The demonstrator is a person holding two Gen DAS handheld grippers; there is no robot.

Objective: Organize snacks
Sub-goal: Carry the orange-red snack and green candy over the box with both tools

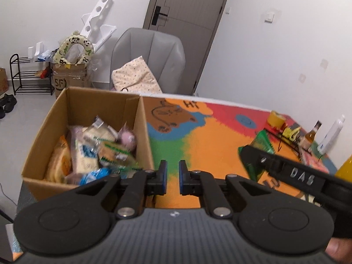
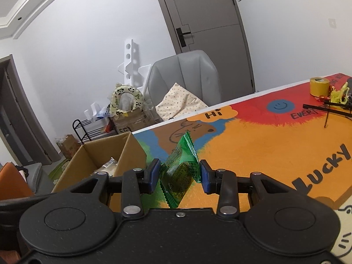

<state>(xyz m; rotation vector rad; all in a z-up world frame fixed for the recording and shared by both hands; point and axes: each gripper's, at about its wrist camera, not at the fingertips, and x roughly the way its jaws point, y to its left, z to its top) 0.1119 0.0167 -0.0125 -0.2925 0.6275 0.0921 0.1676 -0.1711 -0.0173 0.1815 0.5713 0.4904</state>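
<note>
- Right claw [image 2: 178, 177] has a green snack packet [image 2: 181, 169] pinched between its 2 blue pads, held up clear of the colourful counter [image 2: 253, 154].
- The packet's long axis runs away from the claw, tilted, 1 crimped end toward the camera and the other pointing toward the far edge.
- Left claw [image 1: 173, 177] is closed with nothing in it, just a narrow gap showing between the pads, hovering at the near right corner of the cardboard box [image 1: 140, 132].
- That box sits at the counter's left end, open-topped, already piled with wrapped snacks [image 1: 99, 151].
- Key relation: the box lies forward and to the left of the right claw, so I judge the packet needs to travel left and clear the box's right wall before release.
- The left claw is nearer the box and could crowd that path.
- Open counter between the claws and the box; the tape roll [image 2: 319, 87], wire rack [image 2: 325, 107] and bottles [image 1: 312, 136] stand well apart on the right.
</note>
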